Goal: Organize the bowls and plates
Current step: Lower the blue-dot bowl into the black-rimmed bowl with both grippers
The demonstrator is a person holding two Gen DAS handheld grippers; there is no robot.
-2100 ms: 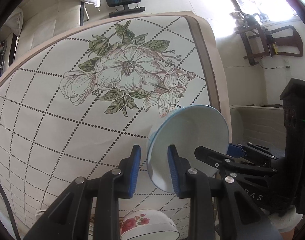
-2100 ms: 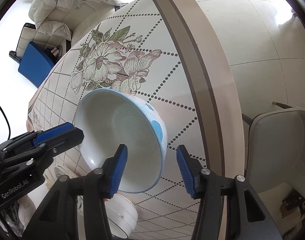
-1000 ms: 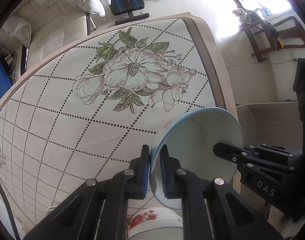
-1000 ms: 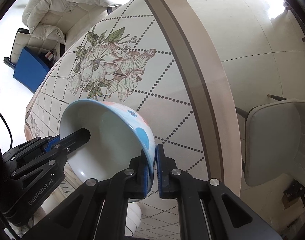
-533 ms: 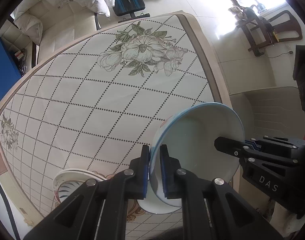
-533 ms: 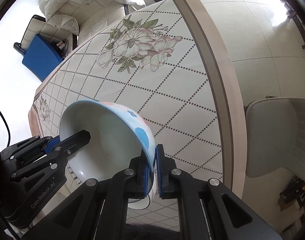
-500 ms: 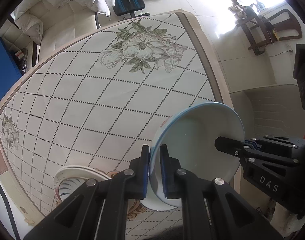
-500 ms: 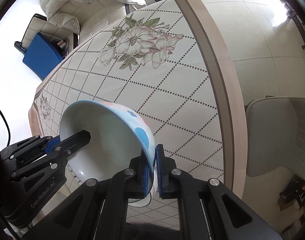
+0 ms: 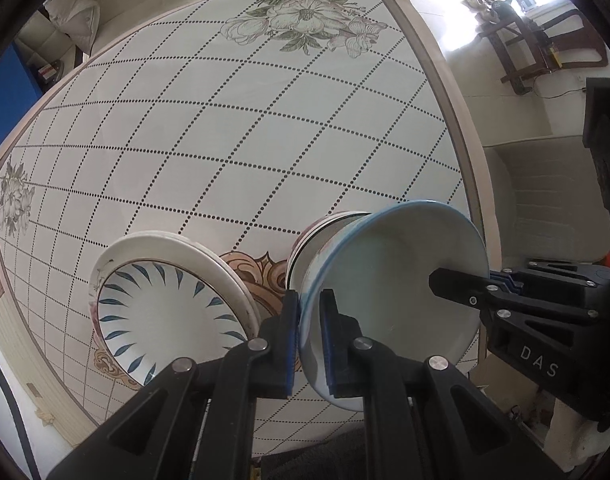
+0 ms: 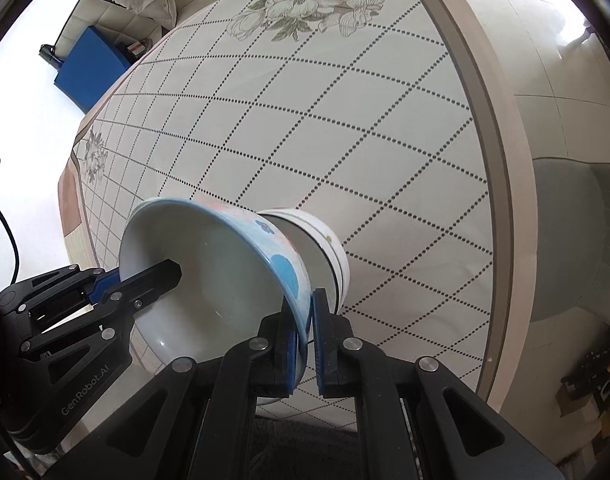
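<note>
Both grippers hold one blue-rimmed bowl (image 9: 389,292) by opposite sides of its rim. My left gripper (image 9: 308,334) is shut on its left rim; my right gripper (image 10: 304,334) is shut on its right rim. In the right wrist view the bowl (image 10: 221,276) shows blue and pink spots outside. It hangs tilted, just above a stack of white bowls (image 9: 325,228), which also shows in the right wrist view (image 10: 325,252). A stack of plates (image 9: 165,304), the top one with blue leaf marks, lies left of the bowls near the table's front edge.
The table (image 9: 245,120) has a dotted diamond cloth with a flower print at the far end. A padded chair (image 10: 569,236) stands at the table's right edge. A sofa with white bedding (image 10: 145,0) and a blue box (image 10: 89,68) lie beyond.
Both grippers have carried the bowl back toward the table's near edge. The plate stack and the white bowl stack have come fully into view, and the held bowl now hangs over the bowl stack.
</note>
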